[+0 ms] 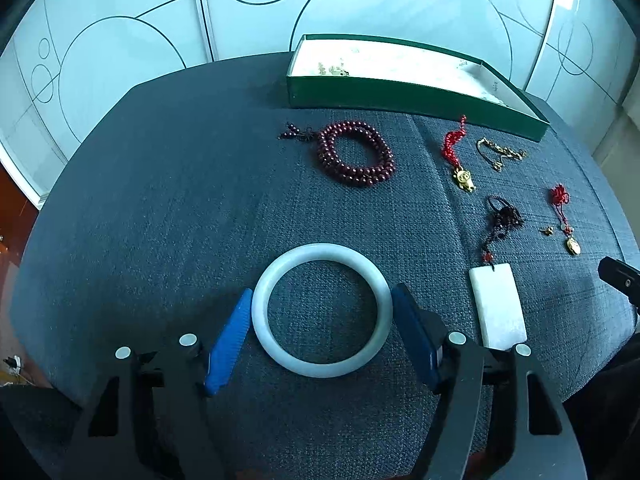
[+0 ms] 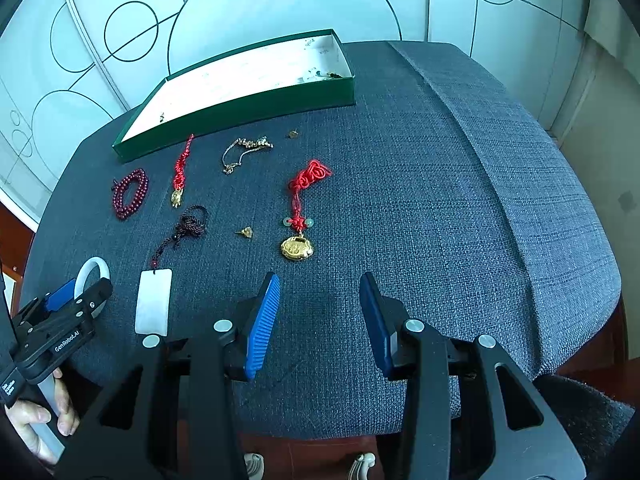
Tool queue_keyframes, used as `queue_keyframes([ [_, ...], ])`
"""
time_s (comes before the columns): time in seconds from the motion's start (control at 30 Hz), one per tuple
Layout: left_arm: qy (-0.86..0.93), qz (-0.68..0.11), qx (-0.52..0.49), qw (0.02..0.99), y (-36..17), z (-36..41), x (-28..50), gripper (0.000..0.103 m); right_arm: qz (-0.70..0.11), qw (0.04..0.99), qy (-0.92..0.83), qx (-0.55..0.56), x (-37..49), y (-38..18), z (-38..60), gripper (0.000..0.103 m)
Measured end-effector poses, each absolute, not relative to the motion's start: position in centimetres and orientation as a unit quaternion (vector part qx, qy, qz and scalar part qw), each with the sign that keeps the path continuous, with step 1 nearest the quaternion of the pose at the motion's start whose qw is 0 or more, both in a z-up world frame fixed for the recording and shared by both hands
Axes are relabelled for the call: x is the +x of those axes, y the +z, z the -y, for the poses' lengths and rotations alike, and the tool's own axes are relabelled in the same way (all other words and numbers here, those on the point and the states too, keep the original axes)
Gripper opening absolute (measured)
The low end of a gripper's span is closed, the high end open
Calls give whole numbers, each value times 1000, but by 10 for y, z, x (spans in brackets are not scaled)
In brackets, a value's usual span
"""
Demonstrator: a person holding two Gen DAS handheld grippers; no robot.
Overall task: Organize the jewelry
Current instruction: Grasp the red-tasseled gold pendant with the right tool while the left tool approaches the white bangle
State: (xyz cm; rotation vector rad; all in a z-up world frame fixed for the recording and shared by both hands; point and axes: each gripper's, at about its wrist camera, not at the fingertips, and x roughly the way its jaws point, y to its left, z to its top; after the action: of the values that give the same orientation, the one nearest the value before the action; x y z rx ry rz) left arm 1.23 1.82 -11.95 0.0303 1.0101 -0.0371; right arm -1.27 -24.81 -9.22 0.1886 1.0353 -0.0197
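Observation:
A pale jade bangle (image 1: 322, 364) lies flat on the blue-grey cloth (image 1: 180, 220). My left gripper (image 1: 322, 290) straddles it, one blue pad on each side of the ring, both touching its outer edge. In the right wrist view the same gripper (image 2: 86, 284) sits over the bangle (image 2: 93, 266) at the far left, with a hand on its handle. My right gripper (image 2: 320, 284) hovers open over bare cloth, nothing between its fingers. A gold lock pendant on red cord (image 2: 298, 246) lies just beyond it.
A long green box (image 1: 400, 94) with a white inside stands at the cloth's far edge. On the cloth lie a dark red bead bracelet (image 1: 356, 154), a red cord with gold charm (image 1: 456, 152), a gold chain (image 1: 500, 154), a white slab pendant (image 1: 498, 308) and small gold pieces (image 2: 245, 232).

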Motion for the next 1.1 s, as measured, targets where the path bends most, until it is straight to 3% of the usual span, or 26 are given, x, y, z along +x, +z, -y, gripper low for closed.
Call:
queue_keyframes([
  [0.7,6,-479,11,878,-111,-30,61,70,-505,860,-10,80,61,-101,235,39],
  [0.8,7,-482,8,876,-113,-33,66,70,-513,854,-12,85,70,-110,236,29],
  [0.9,7,-485,6,874,-117,-34,70,70,-512,855,-15,80,74,-112,235,25],
  [1.0,6,-490,8,872,-122,-33,70,70,-511,856,-16,78,75,-113,235,9],
  [1.1,6,-491,9,871,-124,-33,69,70,-507,858,-16,79,73,-113,236,6],
])
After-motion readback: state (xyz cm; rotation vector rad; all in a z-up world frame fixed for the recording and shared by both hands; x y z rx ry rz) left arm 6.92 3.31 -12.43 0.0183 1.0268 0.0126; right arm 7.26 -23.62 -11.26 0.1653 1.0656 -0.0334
